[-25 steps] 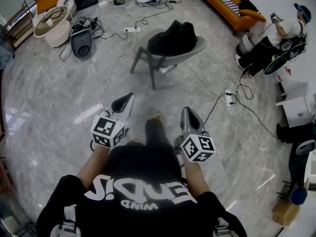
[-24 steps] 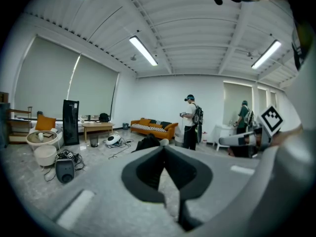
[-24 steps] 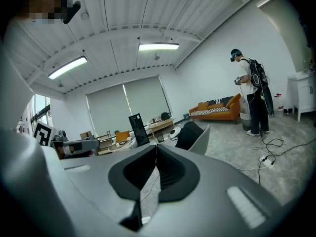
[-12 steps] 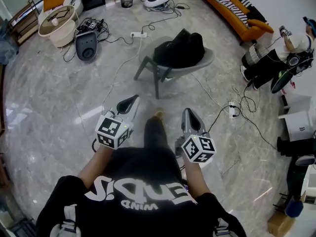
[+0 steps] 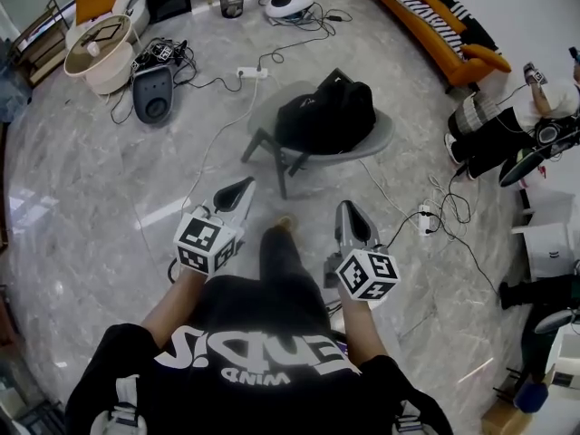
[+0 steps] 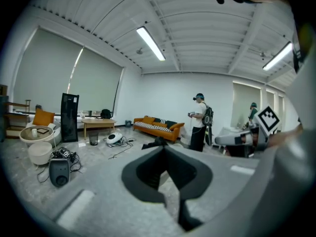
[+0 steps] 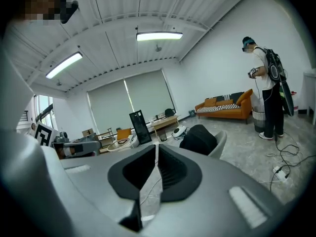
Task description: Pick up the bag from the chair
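jaws pressed together on left gripper (image 5: 242, 185) and right gripper (image 5: 350, 207); the black bag (image 5: 324, 116) looks soft, best pinched at its raised top.

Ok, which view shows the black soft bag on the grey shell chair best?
The head view: the whole black bag lies on the grey chair seat, seen from above. The right gripper view shows its side past the jaws; the left gripper view shows only a dark sliver above them.

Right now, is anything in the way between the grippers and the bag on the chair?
Nothing visible: only bare floor lies between the left gripper, the right gripper and the bag on its chair.
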The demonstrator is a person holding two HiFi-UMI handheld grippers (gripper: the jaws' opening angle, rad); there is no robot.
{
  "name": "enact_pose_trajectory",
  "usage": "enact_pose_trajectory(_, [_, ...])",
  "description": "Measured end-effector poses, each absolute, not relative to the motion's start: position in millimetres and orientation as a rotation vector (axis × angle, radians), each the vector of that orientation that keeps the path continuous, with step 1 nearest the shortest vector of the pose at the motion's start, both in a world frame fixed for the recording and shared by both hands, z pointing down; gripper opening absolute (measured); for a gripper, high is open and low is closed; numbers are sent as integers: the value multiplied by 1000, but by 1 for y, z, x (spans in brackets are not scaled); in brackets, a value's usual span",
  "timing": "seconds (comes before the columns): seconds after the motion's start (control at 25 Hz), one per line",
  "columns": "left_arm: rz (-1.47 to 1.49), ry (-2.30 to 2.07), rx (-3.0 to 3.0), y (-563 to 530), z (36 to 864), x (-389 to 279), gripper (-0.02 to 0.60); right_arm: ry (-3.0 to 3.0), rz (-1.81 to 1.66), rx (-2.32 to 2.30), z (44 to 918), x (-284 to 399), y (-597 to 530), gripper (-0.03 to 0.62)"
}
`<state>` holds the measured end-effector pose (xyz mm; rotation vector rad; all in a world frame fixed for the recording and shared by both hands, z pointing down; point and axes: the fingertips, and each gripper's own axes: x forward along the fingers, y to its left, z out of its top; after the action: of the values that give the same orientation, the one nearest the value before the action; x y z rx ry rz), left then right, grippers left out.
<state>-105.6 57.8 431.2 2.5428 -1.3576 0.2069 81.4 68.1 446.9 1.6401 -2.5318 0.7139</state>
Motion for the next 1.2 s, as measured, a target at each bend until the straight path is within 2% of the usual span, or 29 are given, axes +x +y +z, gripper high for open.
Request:
enact_pose_trajectory(0.64, [212, -1418, 2479, -166, 421, -60, 3, -2536, 750, 1522, 437, 126, -160, 38])
enact_pose_trajectory(1.2, [255, -1362, 2494, -270, 433, -41, 3, -2502, 773, 1531, 454, 146, -254, 64])
